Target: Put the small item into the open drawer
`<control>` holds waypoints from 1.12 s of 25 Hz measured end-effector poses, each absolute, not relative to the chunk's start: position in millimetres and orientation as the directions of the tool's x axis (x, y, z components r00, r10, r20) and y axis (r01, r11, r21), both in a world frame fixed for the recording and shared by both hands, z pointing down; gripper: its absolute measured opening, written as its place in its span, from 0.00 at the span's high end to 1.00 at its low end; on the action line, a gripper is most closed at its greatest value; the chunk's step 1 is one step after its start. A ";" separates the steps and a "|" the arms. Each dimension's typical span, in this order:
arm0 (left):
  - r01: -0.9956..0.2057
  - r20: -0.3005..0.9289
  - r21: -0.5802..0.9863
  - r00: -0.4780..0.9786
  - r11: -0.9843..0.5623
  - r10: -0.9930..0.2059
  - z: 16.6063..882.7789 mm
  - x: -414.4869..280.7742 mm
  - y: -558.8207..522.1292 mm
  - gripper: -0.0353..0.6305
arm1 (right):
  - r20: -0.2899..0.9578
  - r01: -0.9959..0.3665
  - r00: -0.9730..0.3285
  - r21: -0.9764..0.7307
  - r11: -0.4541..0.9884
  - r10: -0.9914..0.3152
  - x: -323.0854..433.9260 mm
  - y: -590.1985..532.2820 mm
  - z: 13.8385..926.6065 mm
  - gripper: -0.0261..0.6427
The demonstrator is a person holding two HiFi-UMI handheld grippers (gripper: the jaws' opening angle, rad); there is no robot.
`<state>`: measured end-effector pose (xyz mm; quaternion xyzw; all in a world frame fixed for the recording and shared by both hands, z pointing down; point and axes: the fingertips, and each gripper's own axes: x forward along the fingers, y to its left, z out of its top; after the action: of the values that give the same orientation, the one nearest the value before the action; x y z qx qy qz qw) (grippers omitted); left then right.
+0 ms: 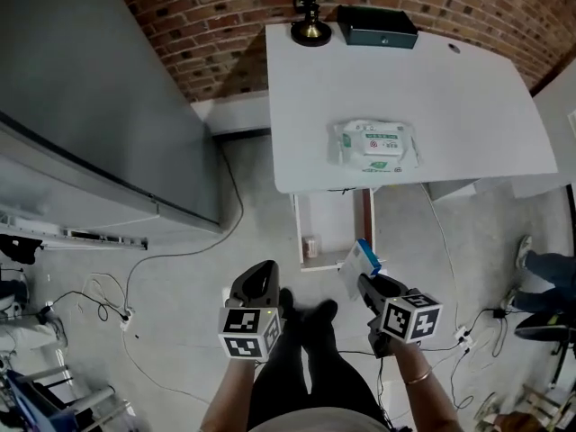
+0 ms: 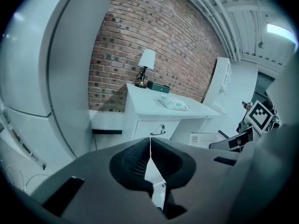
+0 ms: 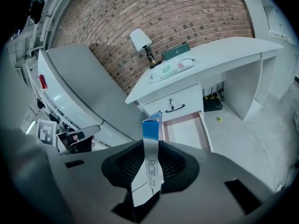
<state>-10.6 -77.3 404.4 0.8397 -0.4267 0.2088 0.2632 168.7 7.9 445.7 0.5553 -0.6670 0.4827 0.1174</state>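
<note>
Standing against a brick wall, a white desk (image 1: 450,106) carries a lamp (image 1: 312,7), a dark box (image 1: 376,27) and a pack of wipes (image 1: 376,144). A large grey panel (image 1: 99,88) fills the left of the head view, and cables (image 1: 180,252) trail over the floor beside it. Another person's legs (image 1: 544,268) show at the right edge. Under the desk's front edge the open drawer (image 1: 328,223) juts toward the person; the desktop overhangs its back part. Above it in the right gripper view sits a closed drawer with a dark handle (image 3: 174,107).

The right gripper (image 1: 367,282) clamps its jaws on the small item (image 1: 360,261), a thin flat carton held in the air just short of the drawer's front. The carton is white with dark print along the gripped part and blue at its far end, which pokes out past the pads and overlaps the drawer's near left corner in the right gripper view. The left gripper (image 1: 261,275) hangs beside it, apart from the carton, its jaws pressed together.
</note>
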 end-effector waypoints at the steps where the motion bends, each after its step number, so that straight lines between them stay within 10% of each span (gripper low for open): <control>1: -0.829 0.578 0.266 0.545 -0.491 -0.607 411.6 -16.3 -78.2 0.91 | 0.699 -0.859 -0.353 -0.506 -0.081 -0.621 165.4 4.1 453.8 0.81; 28: -0.845 0.634 0.299 0.524 -0.445 -0.569 612.2 -52.3 -103.0 0.91 | 0.812 -0.919 -0.262 -0.375 -0.124 -0.522 149.9 -69.8 670.6 0.81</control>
<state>-52.3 -103.0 612.2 0.8188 -0.4316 0.2277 0.3024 149.9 -69.8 670.6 0.5721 -0.6295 0.4843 0.2047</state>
